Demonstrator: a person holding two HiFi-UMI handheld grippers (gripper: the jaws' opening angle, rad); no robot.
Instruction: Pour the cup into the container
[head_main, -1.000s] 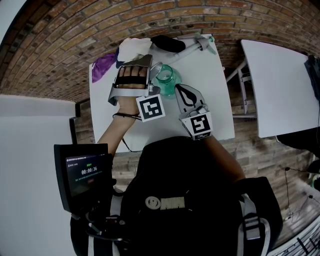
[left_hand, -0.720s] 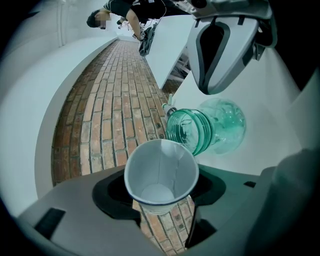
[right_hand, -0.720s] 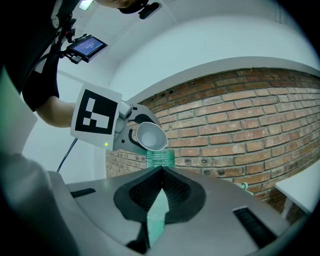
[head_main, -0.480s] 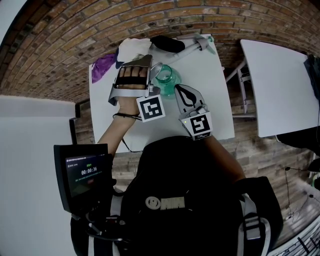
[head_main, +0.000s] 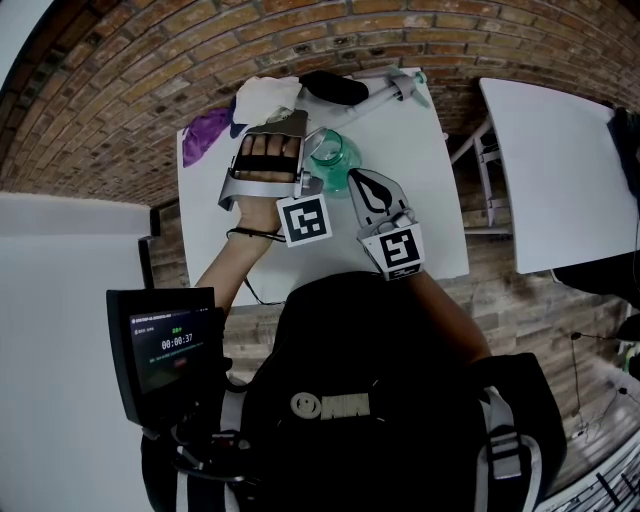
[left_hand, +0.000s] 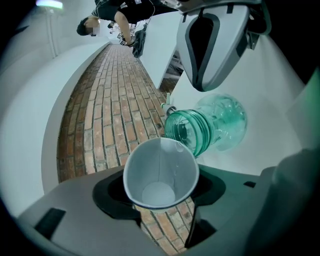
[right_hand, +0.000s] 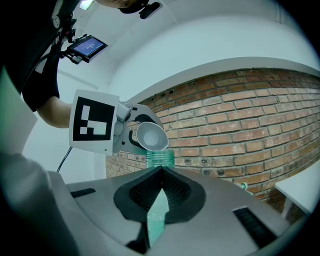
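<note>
**Pour step: cup tipped at the jar mouth**

Grips the white paper cup in the left gripper, jaws partly apart and pressed on the cup wall. Holds the cup rolled well over, lip just beside the threaded mouth of the translucent green jar. Clamps that jar in the right gripper, jaws closed on its body, mouth up, over the far middle of the white table. Cannot tell whether the jar base rests on the table.

Status, as judged: pour at or near its end. Shows only a droplet on the inner cup wall and a bare bottom, with no stream visible.

Next move, as judged:
- Hold the tilt until dripping stops.
- Roll the left gripper back to bring the cup upright.
- Draw the cup clear without knocking the jar mouth.
- Maintain the right gripper's clamp so the jar stays steady.
- Avoid extra squeeze on the thin cup wall.
</note>
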